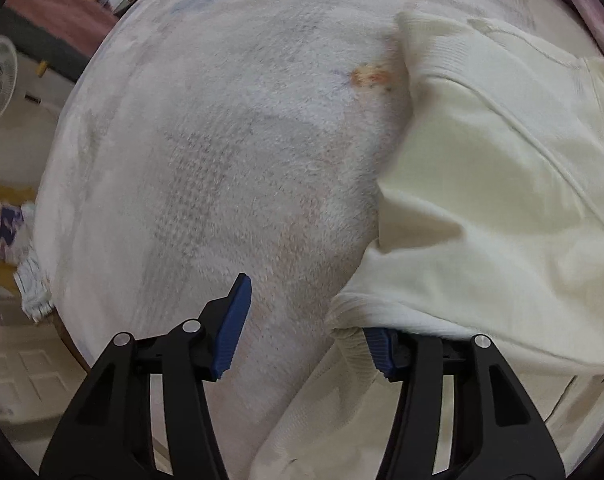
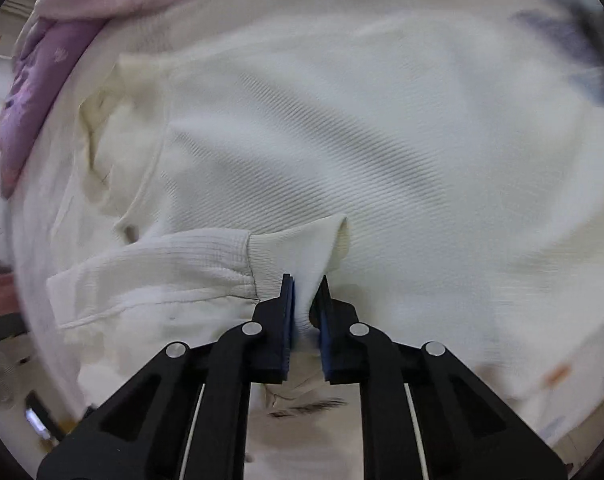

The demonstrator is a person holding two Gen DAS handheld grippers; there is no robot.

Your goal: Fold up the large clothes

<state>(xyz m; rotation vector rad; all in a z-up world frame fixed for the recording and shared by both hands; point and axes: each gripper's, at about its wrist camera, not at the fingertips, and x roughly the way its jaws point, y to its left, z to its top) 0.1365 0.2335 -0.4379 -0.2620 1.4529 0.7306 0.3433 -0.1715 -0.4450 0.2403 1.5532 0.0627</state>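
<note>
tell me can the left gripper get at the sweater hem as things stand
Probably yes: the left gripper stands open right at the cream sweater, whose ribbed hem already drapes over one finger, with nothing between.

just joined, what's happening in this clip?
A person with a handheld gripper in each hand is folding a cream sweater spread on a pale fleece blanket. The right gripper is shut on the sweater's ribbed cuff, which lies over the body of the garment. The left gripper stands open at the sweater's edge: cloth drapes over one finger, not pinched. A purple cloth lies at the far side.
</note>
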